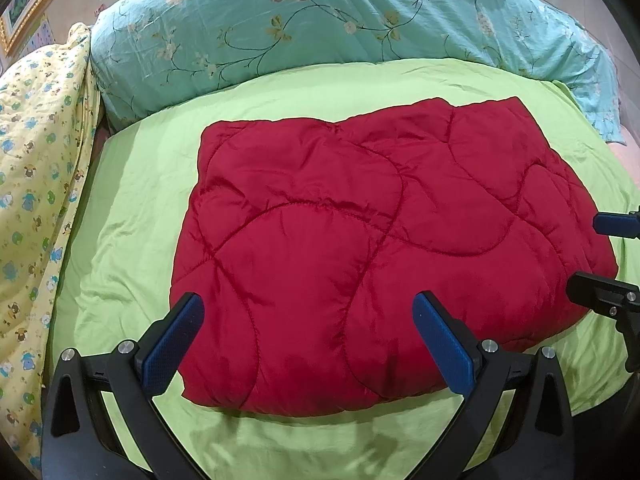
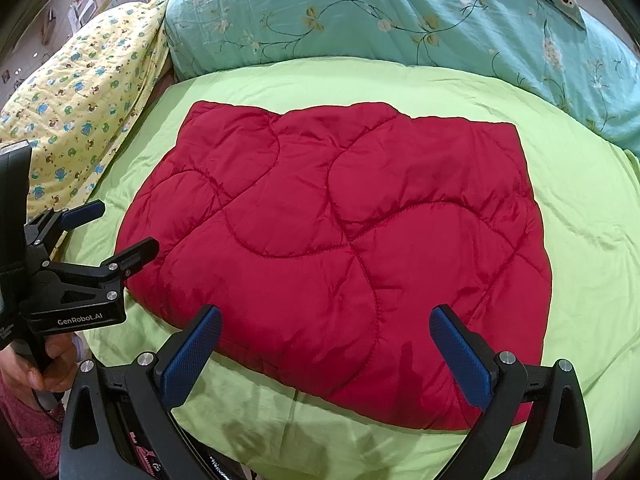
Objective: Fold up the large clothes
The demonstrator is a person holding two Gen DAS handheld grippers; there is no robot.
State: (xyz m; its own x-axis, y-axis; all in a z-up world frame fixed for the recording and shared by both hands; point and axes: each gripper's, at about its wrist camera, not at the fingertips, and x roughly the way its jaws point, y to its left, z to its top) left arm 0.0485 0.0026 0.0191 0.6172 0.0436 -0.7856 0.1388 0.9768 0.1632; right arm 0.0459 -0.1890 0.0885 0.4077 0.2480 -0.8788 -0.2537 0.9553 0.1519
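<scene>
A red quilted padded garment (image 1: 360, 248) lies folded into a thick rectangle on the light green sheet (image 1: 132, 208). My left gripper (image 1: 308, 304) hovers open over its near edge, nothing between its blue pads. In the right wrist view the same red garment (image 2: 340, 248) fills the middle. My right gripper (image 2: 326, 316) is open above the garment's near edge and holds nothing. The left gripper (image 2: 120, 228) shows at the left of that view, open, held by a hand (image 2: 36, 364). The right gripper's fingers (image 1: 616, 226) show at the right edge of the left wrist view.
A teal floral quilt (image 1: 320, 24) is piled along the far side of the bed. A yellow patterned blanket (image 1: 36, 168) lies along the left. Bare green sheet (image 2: 592, 216) surrounds the garment. A framed picture (image 1: 24, 12) hangs on the far left wall.
</scene>
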